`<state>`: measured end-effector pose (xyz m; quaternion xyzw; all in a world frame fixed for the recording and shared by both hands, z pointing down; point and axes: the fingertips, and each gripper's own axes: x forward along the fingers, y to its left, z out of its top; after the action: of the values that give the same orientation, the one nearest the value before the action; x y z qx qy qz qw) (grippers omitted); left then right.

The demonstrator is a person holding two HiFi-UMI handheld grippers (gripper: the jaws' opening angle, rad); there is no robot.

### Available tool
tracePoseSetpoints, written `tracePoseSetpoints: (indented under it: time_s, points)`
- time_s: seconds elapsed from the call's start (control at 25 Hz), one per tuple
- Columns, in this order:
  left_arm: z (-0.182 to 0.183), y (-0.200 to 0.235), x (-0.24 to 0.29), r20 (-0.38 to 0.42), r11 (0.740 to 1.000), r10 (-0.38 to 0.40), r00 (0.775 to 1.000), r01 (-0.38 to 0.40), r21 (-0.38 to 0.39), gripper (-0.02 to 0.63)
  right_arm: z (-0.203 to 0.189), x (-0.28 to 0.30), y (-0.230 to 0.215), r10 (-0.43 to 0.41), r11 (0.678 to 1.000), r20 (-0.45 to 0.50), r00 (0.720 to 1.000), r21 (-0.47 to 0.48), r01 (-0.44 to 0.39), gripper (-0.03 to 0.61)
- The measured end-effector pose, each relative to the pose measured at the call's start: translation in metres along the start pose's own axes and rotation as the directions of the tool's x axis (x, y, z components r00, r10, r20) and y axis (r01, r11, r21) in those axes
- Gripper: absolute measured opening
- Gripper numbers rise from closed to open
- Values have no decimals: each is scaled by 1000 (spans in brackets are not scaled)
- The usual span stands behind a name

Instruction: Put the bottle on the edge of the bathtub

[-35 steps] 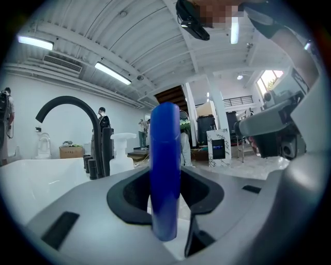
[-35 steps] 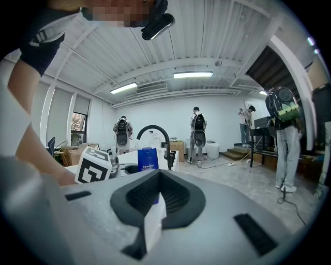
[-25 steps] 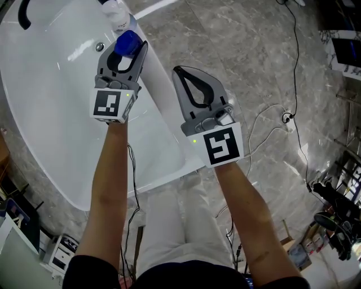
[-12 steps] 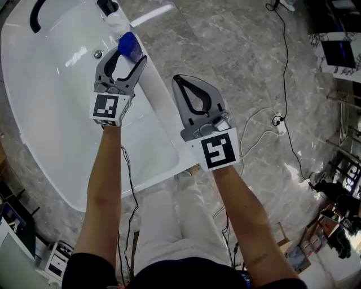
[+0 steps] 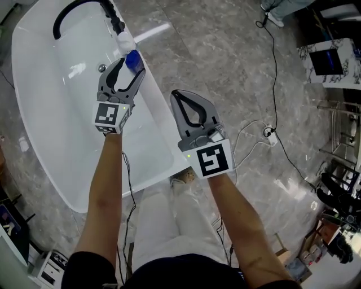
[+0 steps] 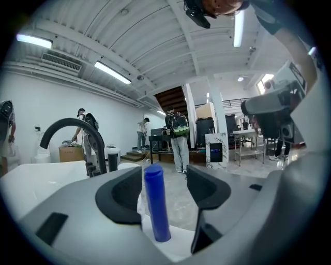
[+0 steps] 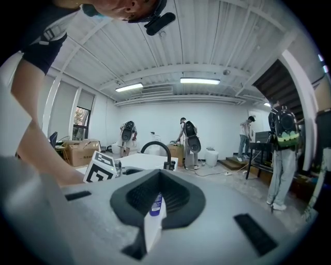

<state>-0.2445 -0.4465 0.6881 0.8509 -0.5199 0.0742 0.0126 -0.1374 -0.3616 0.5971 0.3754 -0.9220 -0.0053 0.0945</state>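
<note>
- The blue bottle (image 5: 133,60) stands upright on the right edge of the bathtub (image 5: 163,127), near the corner with the black faucet (image 5: 73,11).
- The left gripper (image 5: 129,66) has just been opening. Its jaws are now spread wide, with the bottle between them and a gap on each side.
- The right gripper (image 5: 177,95) is above the floor just beside the tub's edge, jaw tips together and holding nothing.

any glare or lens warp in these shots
Head view: glare streaks on the bathtub wall and the floor; left gripper view: heavy fisheye, dark corners, blue bottle fairly sharp; right gripper view: same warp, ceiling lamps blown out.
</note>
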Motion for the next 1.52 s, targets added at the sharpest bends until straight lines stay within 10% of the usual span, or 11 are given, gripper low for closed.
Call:
tracePoseSetpoints:
  time_s: [0.16, 0.44, 1.52]
  points:
    - [26, -6, -17, 32, 999, 26, 999, -26, -27, 247, 18, -11, 3, -5, 1000, 2, 1000, -22, 5, 2]
    - [90, -12, -59, 84, 993, 106, 991, -102, -55, 11, 60, -33, -2, -46, 998, 38, 998, -32, 47, 2]
    - [372, -88, -236, 276, 940, 328, 903, -342, 4, 3, 258, -147, -9, -141, 988, 205, 969, -39, 152, 2]
